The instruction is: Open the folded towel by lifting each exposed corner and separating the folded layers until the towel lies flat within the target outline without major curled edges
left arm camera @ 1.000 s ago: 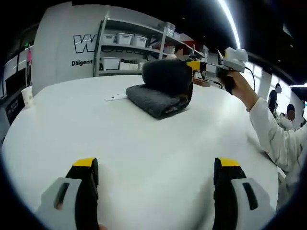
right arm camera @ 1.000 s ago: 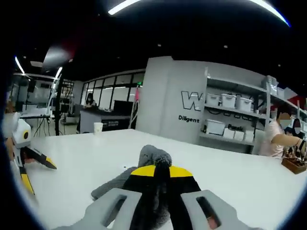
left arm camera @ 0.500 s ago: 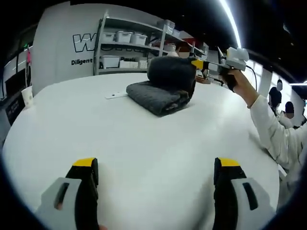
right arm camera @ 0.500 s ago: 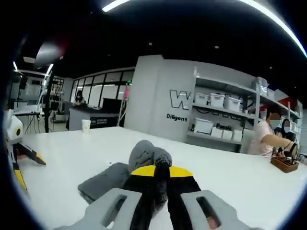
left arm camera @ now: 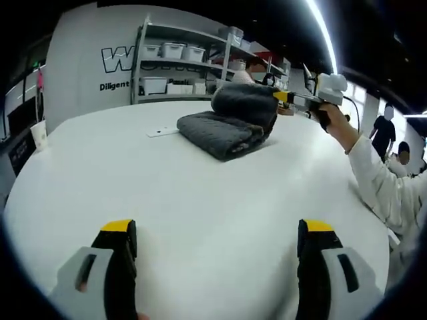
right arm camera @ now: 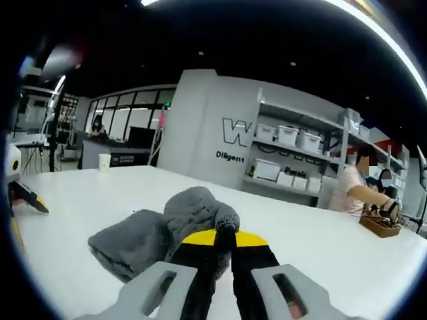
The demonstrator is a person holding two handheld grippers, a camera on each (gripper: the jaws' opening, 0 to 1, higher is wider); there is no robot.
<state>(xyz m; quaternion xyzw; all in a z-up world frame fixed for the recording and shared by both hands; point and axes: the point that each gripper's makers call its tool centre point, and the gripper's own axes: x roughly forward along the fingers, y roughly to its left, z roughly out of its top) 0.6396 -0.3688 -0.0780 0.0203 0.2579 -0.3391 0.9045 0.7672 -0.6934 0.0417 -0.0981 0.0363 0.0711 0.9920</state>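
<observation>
Right gripper (right arm camera: 224,235) jaws clamped on towel (left arm camera: 227,127) corner, lifted to peel layers; left gripper (left arm camera: 217,240) jaws apart above surface (left arm camera: 200,193), waiting.

Your right gripper (right arm camera: 225,241), clamped on a corner of the towel (left arm camera: 227,127), has carried that top layer further toward your side, so it now peels off the folded stack (right arm camera: 130,241). The lifted fold seems slightly lower than a second ago.
</observation>
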